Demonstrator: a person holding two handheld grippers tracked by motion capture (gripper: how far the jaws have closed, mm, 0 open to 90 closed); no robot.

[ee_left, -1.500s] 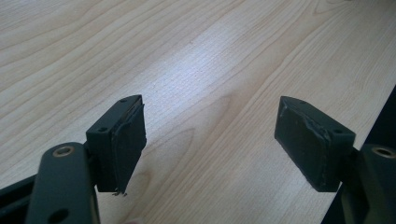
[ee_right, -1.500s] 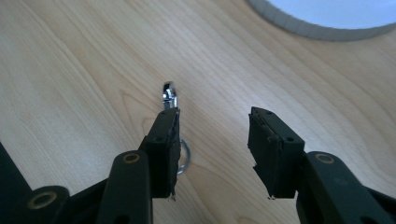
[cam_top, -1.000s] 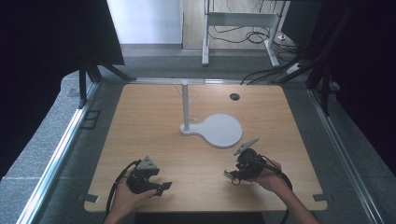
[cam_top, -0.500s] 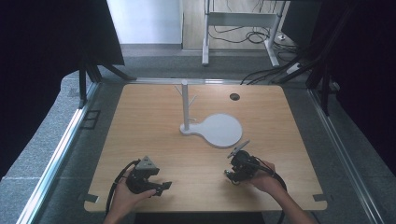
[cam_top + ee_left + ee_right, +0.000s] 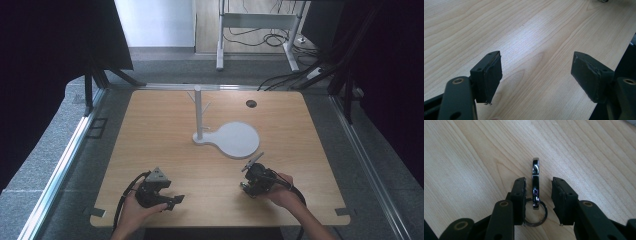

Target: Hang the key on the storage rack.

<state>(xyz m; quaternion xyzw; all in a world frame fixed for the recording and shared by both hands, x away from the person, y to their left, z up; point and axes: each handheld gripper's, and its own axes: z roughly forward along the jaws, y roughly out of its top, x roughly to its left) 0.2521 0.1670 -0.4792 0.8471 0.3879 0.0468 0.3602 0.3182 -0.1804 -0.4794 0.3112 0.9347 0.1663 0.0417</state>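
Note:
A silver metal clip with a dark key ring lies flat on the wooden table. My right gripper straddles it, and its jaws have just been closing with the clip between them. A narrow gap still shows on each side of the clip, so the pads do not press it. In the high view the right gripper sits low at the near right, held by a hand. My left gripper rests at the near left. Its jaws stand wide open over bare wood.
A white stand with small pegs rises from a flat white oval base at the table's middle. A dark round hole marks the far right of the tabletop. Cables trail from both grippers toward the near edge.
The right gripper has shifted slightly left and settled lower over the table. The left gripper has stayed where it was.

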